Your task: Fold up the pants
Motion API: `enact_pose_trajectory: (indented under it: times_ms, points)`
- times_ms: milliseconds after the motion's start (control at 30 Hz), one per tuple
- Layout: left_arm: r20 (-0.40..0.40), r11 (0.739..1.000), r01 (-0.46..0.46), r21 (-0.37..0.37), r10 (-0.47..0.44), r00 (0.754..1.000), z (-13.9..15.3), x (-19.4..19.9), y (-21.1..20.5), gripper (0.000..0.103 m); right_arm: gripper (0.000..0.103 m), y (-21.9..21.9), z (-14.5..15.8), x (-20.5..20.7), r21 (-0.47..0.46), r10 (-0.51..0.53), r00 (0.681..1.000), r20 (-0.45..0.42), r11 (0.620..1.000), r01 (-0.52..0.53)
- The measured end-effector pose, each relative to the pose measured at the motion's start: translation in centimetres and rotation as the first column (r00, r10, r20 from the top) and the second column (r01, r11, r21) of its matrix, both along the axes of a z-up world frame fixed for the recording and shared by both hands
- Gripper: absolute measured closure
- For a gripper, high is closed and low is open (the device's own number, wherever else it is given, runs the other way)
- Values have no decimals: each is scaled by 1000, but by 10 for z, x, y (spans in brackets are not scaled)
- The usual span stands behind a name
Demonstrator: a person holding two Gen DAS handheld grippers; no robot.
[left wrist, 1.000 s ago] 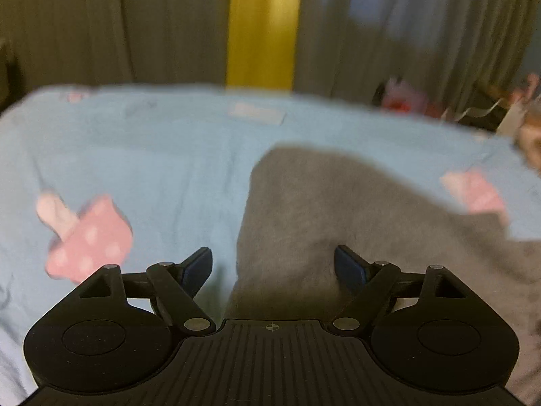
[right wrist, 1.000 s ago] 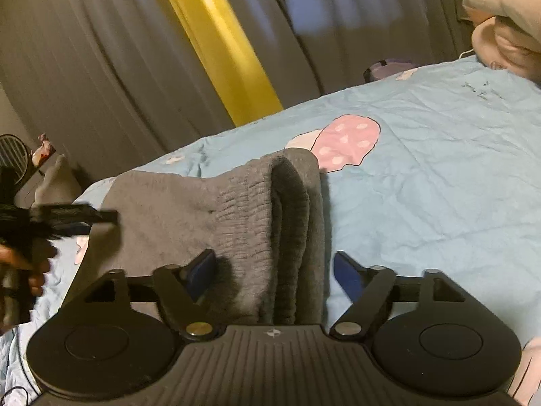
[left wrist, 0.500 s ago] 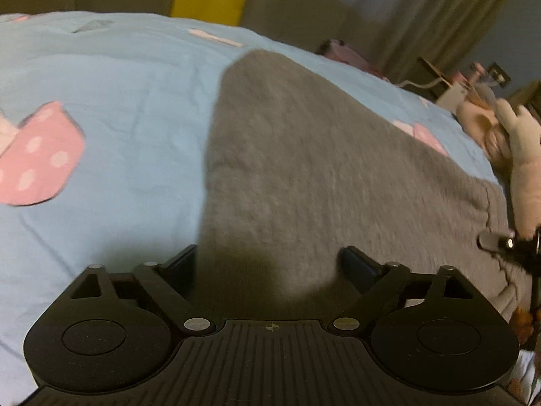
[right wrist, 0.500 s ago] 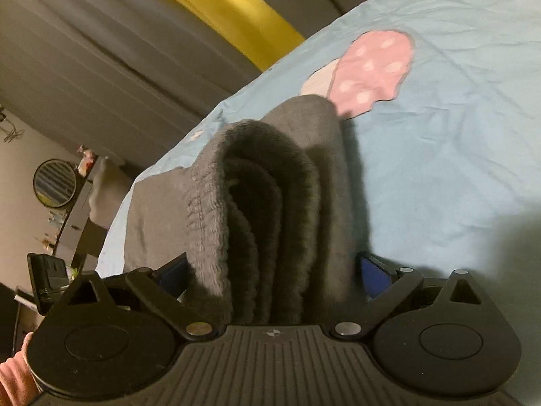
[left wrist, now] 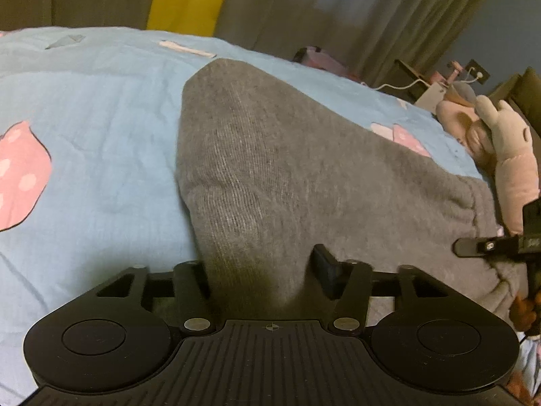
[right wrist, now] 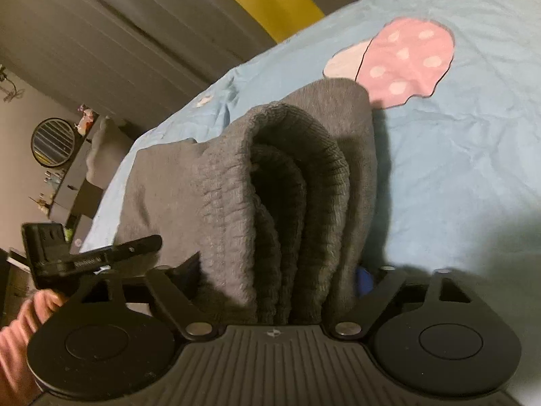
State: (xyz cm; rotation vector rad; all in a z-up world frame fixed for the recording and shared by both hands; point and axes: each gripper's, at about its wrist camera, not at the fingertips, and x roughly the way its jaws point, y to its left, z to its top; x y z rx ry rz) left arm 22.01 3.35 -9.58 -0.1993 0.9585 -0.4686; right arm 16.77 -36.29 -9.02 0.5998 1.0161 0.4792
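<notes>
Grey knit pants [left wrist: 277,169] lie on a light blue bedsheet [left wrist: 94,128]. My left gripper [left wrist: 260,267] is shut on a raised fold of the pants at one end. My right gripper [right wrist: 277,274] is shut on the bunched, ribbed waistband end of the pants [right wrist: 280,182], whose layers stand up between the fingers. The right gripper shows at the right edge of the left wrist view [left wrist: 497,245]. The left gripper shows at the left of the right wrist view [right wrist: 91,253], held by a hand.
The sheet has pink spotted mushroom prints [right wrist: 405,61]. Plush toys [left wrist: 507,155] lie at the bed's right side. Grey curtains with a yellow strip [left wrist: 189,0] hang behind. A dresser with a round fan [right wrist: 54,142] stands beyond the bed.
Both grippers have moved down onto the pants and closed on the cloth. The fabric now stands bunched up between the fingers of each.
</notes>
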Motion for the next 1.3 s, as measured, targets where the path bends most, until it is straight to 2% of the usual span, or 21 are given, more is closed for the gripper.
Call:
enact_pose_trajectory:
  times_ms: [33,100,133,167,200,233,367,600,667,700,733,767,800,833,900,1000,1033,1067,1133,1200,1300]
  points:
    - [1,1000,-12,0,12,1000,0,0,0,30,6,3,-2,4,7,-1,1000,-3,1000,1]
    - [1,999,-36,-1,36,999,-2,1,-4,33,4,14,-2,6,-25,-26,1000,10,999,26]
    - [5,999,-46,5,46,999,0,2,-7,44,5,21,-1,5,-54,-42,999,28,998,44]
    - [11,999,-52,4,52,999,3,2,-8,51,15,26,2,2,-89,-53,997,48,994,57]
    - [19,998,-68,-1,68,998,7,1,-8,66,31,32,7,-2,-130,-52,996,73,990,61]
    - [29,996,-91,0,91,995,13,0,-9,74,32,35,10,-5,-143,-47,995,93,988,60]
    - [96,996,-82,24,79,992,34,-3,-19,79,41,34,28,-12,-97,-86,987,134,990,99]
    - [189,988,-136,-66,146,971,80,27,-15,80,46,31,72,16,-28,-128,962,242,990,139]
    - [231,988,-147,-55,156,960,89,39,-18,75,45,29,82,33,-40,-139,947,290,987,157]
    - [240,986,-168,-19,167,956,92,45,-22,55,38,28,84,43,-46,-147,946,288,985,167]
    - [242,977,-213,32,199,950,91,52,-24,30,31,26,85,52,-63,-160,946,281,981,184]
    - [259,954,-283,97,251,933,91,56,-26,24,11,23,85,57,-117,-173,944,280,970,213]
    - [291,931,-330,153,277,916,91,55,-26,19,4,24,85,61,-201,-199,939,282,944,260]
    - [313,926,-330,182,264,913,90,52,-25,16,4,25,84,60,-288,-222,929,298,907,309]
    - [287,941,-286,182,227,931,82,39,-19,11,4,27,79,49,-350,-215,922,322,878,327]
    - [223,948,-252,195,207,953,56,18,-11,11,4,32,62,28,-347,-162,938,305,898,269]
    - [206,945,-239,223,194,959,46,14,-10,10,4,32,54,22,-350,-159,941,297,899,262]
    - [202,926,-238,292,183,962,32,9,-10,10,4,32,46,20,-367,-158,944,290,893,263]
    - [241,877,-283,388,200,950,19,-1,-11,5,4,28,36,18,-386,-161,948,275,885,262]
    - [267,868,-333,368,244,932,27,-9,-6,5,4,31,41,11,-389,-184,940,286,875,289]
    - [297,858,-368,358,269,916,40,-31,-1,6,4,47,57,-15,-463,-178,907,383,812,355]
